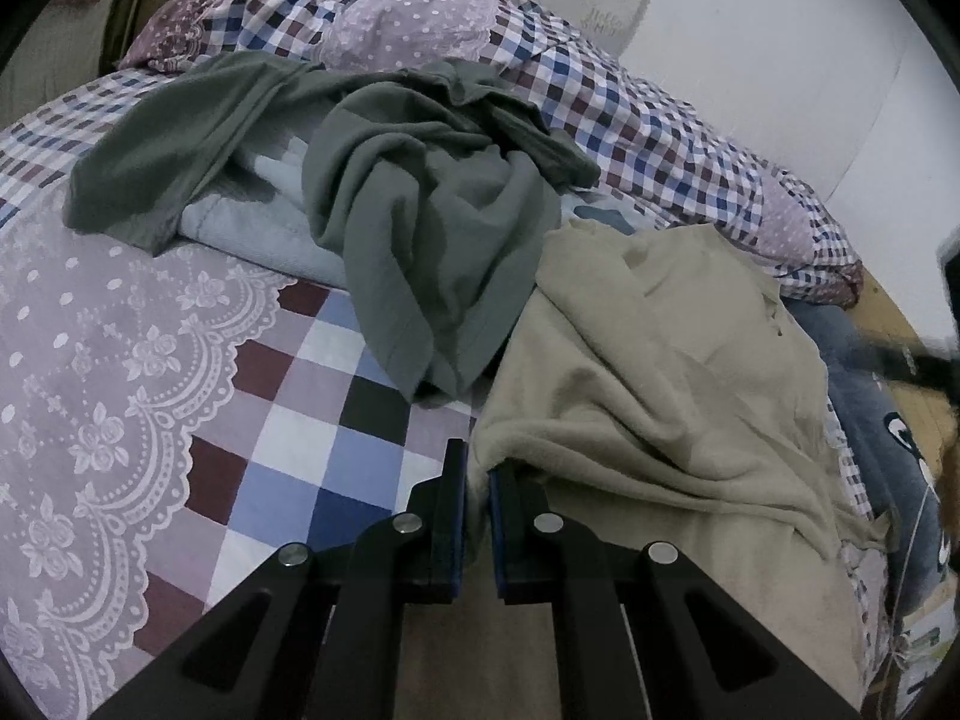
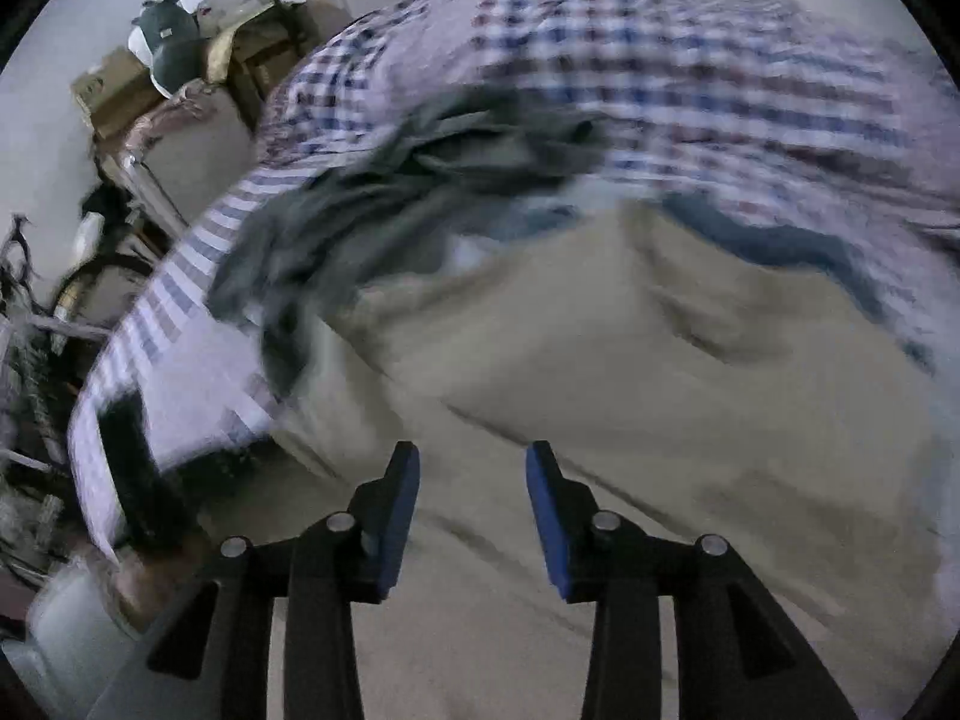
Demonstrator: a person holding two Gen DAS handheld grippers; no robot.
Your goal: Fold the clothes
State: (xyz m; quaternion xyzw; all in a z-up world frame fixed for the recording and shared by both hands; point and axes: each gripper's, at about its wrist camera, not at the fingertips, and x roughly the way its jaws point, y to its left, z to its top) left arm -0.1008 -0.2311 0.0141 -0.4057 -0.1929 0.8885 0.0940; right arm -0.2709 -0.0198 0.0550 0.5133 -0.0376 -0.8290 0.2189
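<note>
A bed [image 1: 336, 456] was covered by a checked and lace-printed quilt, with a white wall [image 1: 750, 60] behind it. A grey garment [image 1: 432, 228] was heaped mid-bed, a beige garment [image 1: 660, 372] spread beside it. The beige edge was pinched by the left hand-held gripper [image 1: 478, 468], jaws nearly together. The right hand-held gripper [image 2: 473, 456] was held spread above the beige cloth, the view blurred.

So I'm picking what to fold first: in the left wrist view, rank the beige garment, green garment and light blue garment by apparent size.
1. beige garment, though nearest the camera
2. green garment, close behind
3. light blue garment, mostly covered
</note>
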